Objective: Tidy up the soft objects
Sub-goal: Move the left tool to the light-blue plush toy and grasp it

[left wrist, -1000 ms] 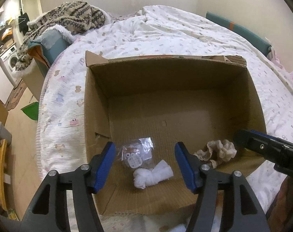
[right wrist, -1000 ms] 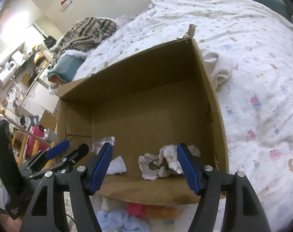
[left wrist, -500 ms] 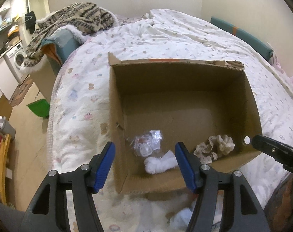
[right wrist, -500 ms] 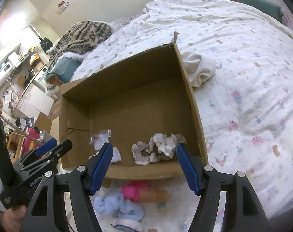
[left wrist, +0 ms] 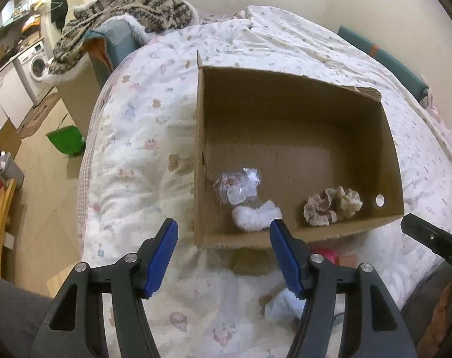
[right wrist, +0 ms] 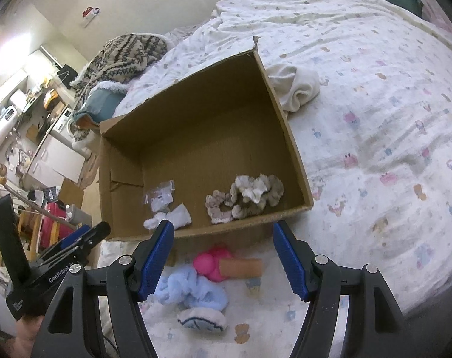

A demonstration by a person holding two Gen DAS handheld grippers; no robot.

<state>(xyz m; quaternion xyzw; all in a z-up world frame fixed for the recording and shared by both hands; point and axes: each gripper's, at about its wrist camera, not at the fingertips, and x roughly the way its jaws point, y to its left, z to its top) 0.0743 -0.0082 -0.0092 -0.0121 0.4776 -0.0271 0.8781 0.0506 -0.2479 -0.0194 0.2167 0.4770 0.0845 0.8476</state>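
The cardboard box on the bed already held two scrunchies, a white sock and a packet. Both the left gripper and right gripper stood wide and empty; a blue sock and pink toy remained by the bed's near edge.

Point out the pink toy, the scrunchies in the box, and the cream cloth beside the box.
pink toy (right wrist: 209,264), right wrist view, on its round pink body
scrunchies (right wrist: 247,195), right wrist view, middle of the ruffled pile
cream cloth (right wrist: 297,88), right wrist view, on its bunched fold
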